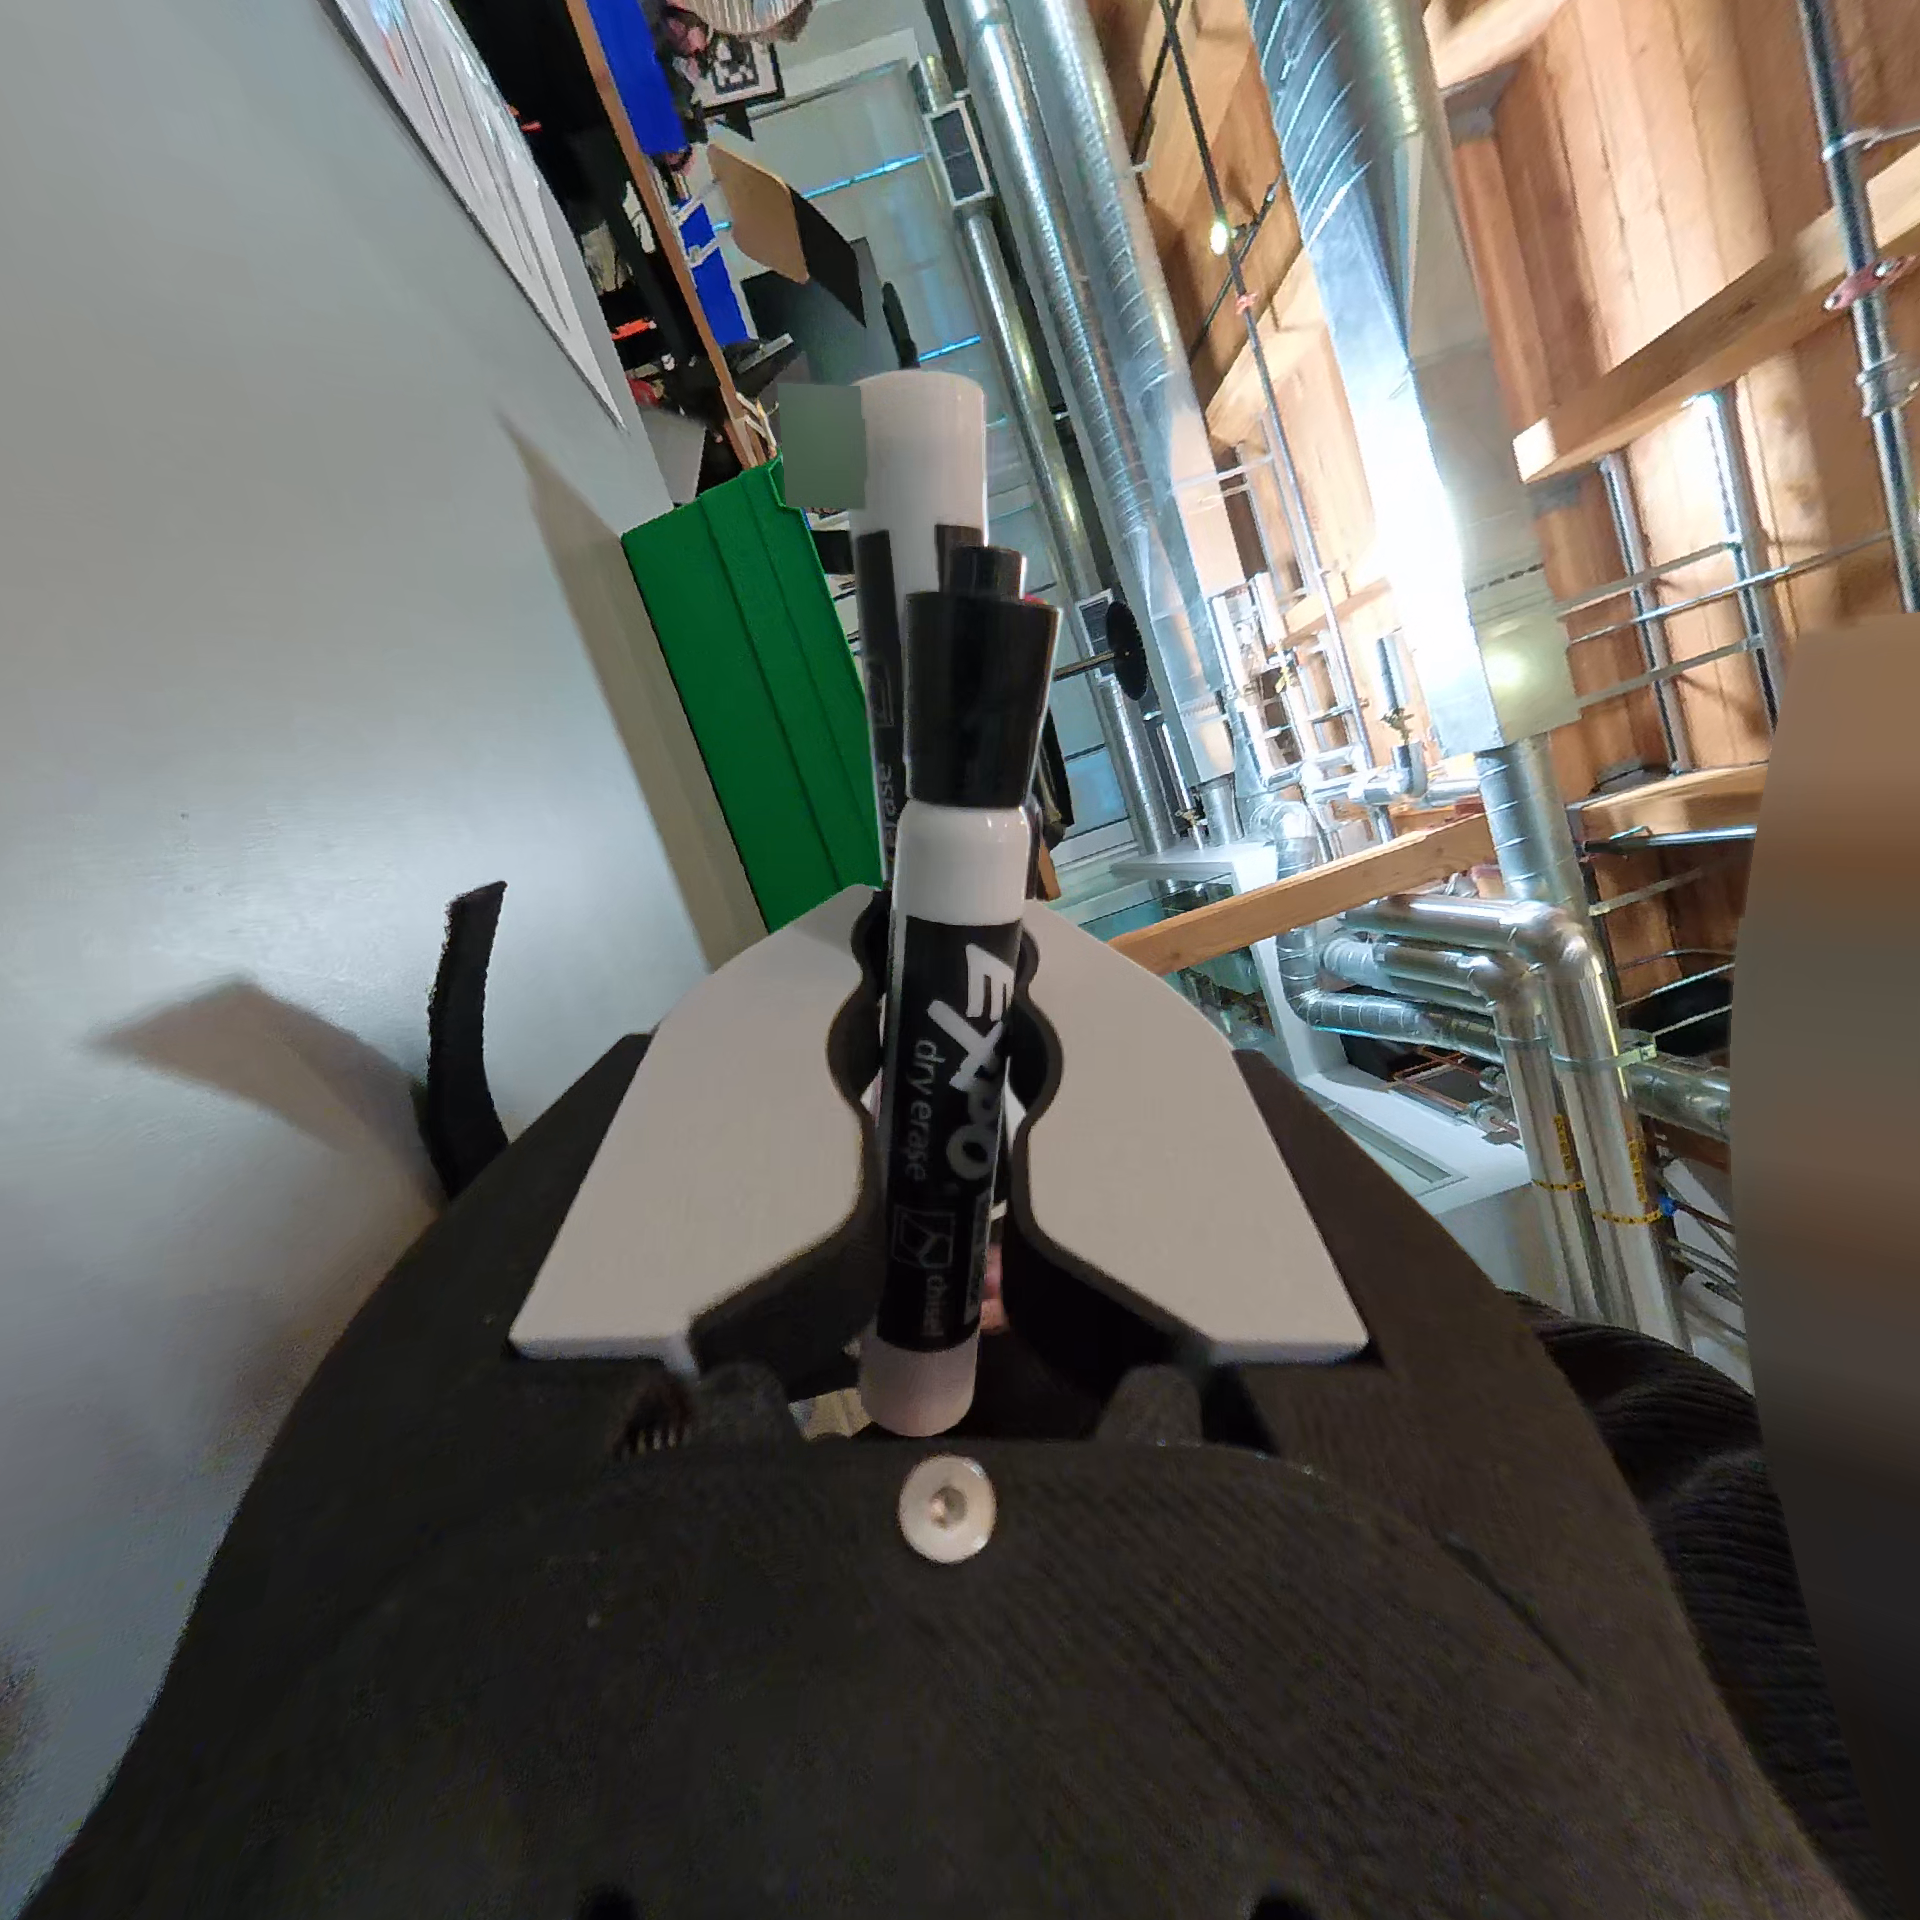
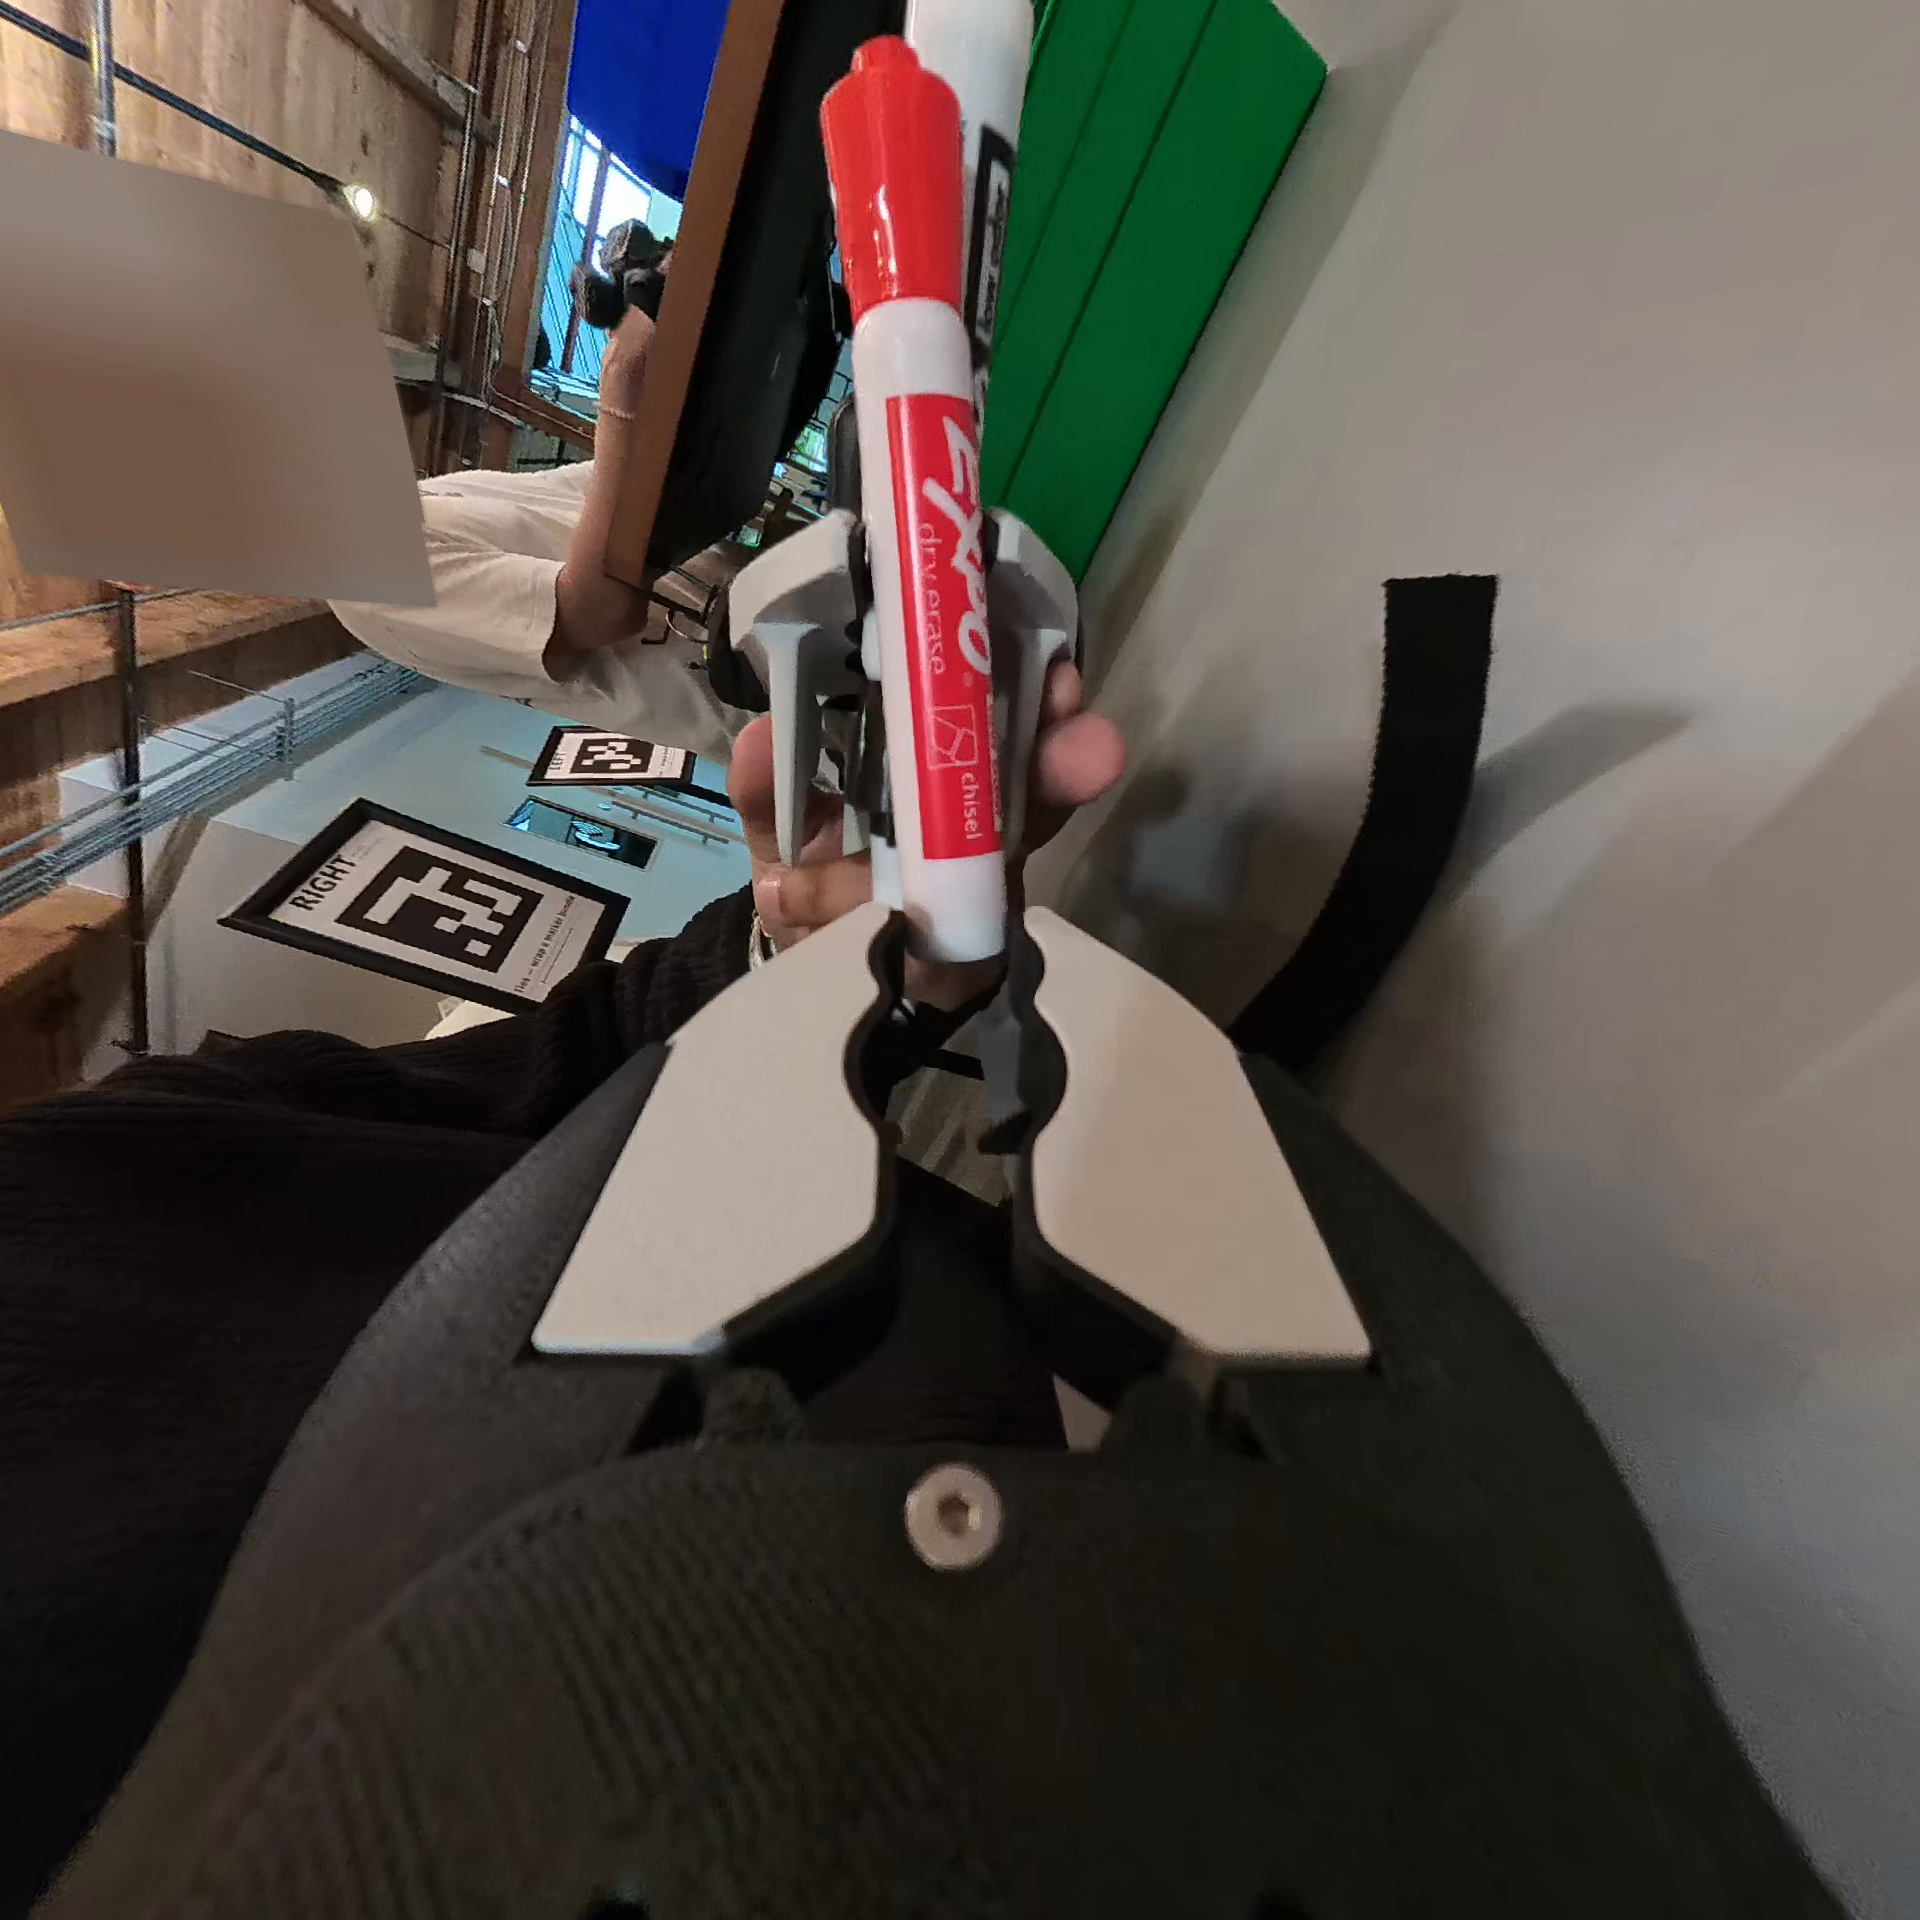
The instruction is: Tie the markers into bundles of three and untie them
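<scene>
My left gripper (image 1: pixel 951 940) is shut on a bundle of markers and holds it upright in the air. A black-capped marker (image 1: pixel 956 935) is in front, with a white marker (image 1: pixel 925 468) and another black one behind it. In the right wrist view the same bundle shows its red marker (image 2: pixel 930 582), clamped in the left gripper (image 2: pixel 904 665), which a hand holds. My right gripper (image 2: pixel 961 935) has its jaws narrowly apart around the red marker's bottom end. A black strap (image 2: pixel 1392 810) curves beside it and also shows in the left wrist view (image 1: pixel 462 1029).
A pale wall (image 1: pixel 260 623) is close by on one side, with a green panel (image 1: pixel 758 675) behind the markers. A person in a white shirt (image 2: pixel 488 561) is in the background. Framed coded signs (image 2: pixel 426 904) lie beyond. Pipes and wooden beams (image 1: pixel 1455 987) fill the far side. The left gripper's tips are roughly 6 cm from the right gripper's.
</scene>
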Tool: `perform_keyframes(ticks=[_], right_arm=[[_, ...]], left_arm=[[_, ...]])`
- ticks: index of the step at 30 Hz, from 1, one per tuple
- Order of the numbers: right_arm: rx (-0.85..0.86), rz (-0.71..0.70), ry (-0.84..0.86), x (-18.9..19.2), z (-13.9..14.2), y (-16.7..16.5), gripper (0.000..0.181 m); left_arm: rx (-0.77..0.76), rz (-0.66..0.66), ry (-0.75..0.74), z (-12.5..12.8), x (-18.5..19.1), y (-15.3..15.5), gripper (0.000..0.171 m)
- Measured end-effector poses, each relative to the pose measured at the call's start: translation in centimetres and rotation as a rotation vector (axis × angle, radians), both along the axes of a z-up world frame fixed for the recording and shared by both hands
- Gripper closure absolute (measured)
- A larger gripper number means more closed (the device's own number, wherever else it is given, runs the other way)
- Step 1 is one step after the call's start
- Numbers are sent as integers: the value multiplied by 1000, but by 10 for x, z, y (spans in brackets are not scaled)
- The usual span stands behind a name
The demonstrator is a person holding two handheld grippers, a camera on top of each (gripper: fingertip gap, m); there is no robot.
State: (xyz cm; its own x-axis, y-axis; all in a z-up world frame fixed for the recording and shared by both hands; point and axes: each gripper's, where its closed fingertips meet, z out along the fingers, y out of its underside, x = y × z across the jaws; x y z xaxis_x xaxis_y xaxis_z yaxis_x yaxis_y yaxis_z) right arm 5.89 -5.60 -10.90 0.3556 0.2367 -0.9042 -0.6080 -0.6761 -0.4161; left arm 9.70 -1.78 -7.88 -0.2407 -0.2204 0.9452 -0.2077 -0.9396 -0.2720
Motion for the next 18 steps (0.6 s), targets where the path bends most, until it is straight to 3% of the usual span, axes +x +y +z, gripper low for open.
perform_keyframes(ticks=[18], right_arm=[[-38,-2,33,3,-1,-1,162]], left_arm=[[12,-59,61,-12,4,-15,152]])
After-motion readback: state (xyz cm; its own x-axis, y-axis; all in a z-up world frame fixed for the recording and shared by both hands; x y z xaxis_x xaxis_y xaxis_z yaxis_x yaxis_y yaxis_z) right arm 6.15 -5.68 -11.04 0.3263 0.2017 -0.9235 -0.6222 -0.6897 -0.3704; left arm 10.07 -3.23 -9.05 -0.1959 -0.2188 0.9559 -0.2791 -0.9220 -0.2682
